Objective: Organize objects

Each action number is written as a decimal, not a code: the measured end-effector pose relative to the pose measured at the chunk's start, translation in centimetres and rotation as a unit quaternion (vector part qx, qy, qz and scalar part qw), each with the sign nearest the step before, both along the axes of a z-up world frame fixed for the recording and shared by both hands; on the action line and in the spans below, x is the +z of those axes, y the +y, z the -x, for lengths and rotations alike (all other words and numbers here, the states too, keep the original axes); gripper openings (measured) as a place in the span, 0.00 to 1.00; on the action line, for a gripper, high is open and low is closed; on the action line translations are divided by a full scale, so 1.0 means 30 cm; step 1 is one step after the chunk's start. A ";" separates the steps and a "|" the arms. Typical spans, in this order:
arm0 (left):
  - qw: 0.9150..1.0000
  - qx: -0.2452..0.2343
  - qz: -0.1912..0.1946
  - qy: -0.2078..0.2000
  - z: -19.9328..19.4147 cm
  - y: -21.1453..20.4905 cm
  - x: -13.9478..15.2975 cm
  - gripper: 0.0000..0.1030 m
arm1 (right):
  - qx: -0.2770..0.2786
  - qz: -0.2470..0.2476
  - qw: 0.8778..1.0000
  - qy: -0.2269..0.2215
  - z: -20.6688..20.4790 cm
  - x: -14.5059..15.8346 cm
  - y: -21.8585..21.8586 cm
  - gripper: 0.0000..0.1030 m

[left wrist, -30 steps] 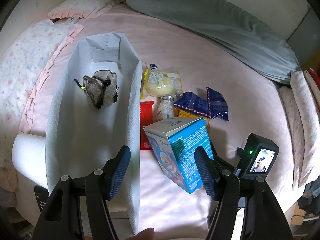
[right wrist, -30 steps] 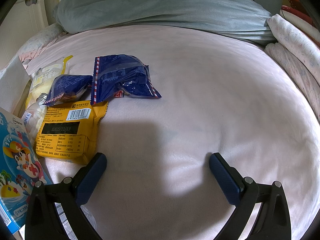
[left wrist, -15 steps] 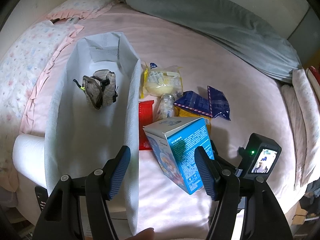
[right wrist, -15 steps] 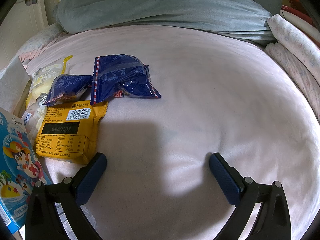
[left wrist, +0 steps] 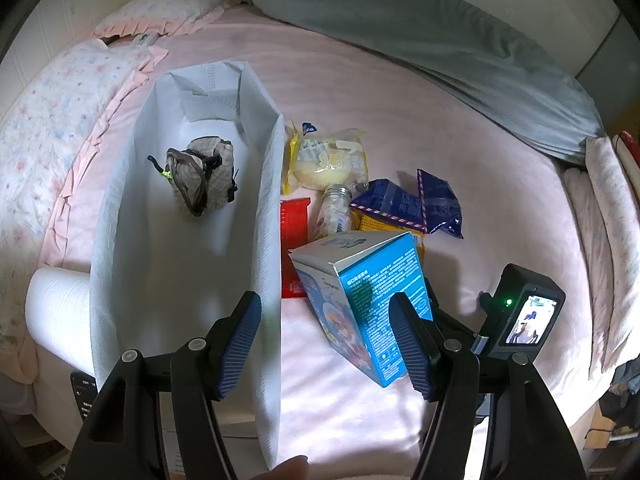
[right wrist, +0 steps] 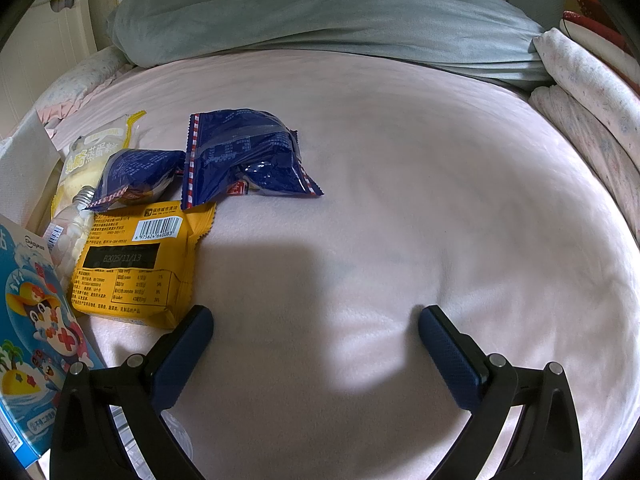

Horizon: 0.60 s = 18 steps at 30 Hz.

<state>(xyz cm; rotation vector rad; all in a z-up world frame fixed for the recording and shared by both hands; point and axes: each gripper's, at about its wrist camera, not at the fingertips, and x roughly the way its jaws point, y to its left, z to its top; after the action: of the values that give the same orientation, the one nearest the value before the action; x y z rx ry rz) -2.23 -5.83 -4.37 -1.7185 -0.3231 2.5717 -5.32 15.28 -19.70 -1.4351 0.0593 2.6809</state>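
A white fabric bin (left wrist: 268, 240) lies on the pink bed with a small plaid pouch (left wrist: 200, 174) inside. Right of the bin sit a blue carton (left wrist: 368, 300), a red packet (left wrist: 294, 220), a small bottle (left wrist: 334, 210), a yellow-white bun pack (left wrist: 328, 160), a yellow packet (right wrist: 136, 264) and two dark blue snack bags (right wrist: 244, 156). My left gripper (left wrist: 326, 338) hangs open above the bin's right wall and the carton, holding nothing. My right gripper (right wrist: 316, 340) is open over bare sheet, right of the yellow packet.
A grey duvet (right wrist: 320, 24) is bunched along the head of the bed. Floral pillows (left wrist: 48, 120) lie left of the bin, and a white roll (left wrist: 56, 312) sits at its near left. Folded floral bedding (right wrist: 592, 92) lines the right edge. The other gripper's camera (left wrist: 524, 312) shows lower right.
The left wrist view has shifted slightly, so the bin and carton sit a little lower and left. The right gripper has not moved.
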 end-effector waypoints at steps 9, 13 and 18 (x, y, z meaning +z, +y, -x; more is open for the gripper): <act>1.000 -0.002 0.002 -0.002 0.000 -0.002 -0.003 0.63 | 0.000 0.000 1.000 0.000 0.001 0.000 0.000 1.00; 1.000 -0.001 0.002 -0.002 -0.001 -0.001 -0.004 0.63 | 0.000 0.000 1.000 0.000 0.001 0.000 0.000 1.00; 1.000 -0.002 0.005 -0.006 0.000 0.001 -0.011 0.63 | 0.000 0.000 1.000 0.000 0.002 0.000 0.000 1.00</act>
<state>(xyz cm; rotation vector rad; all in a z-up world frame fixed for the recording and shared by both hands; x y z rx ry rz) -2.23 -5.79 -4.70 -1.7376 -0.3069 2.5647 -5.38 15.27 -19.71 -1.4352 0.0593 2.6810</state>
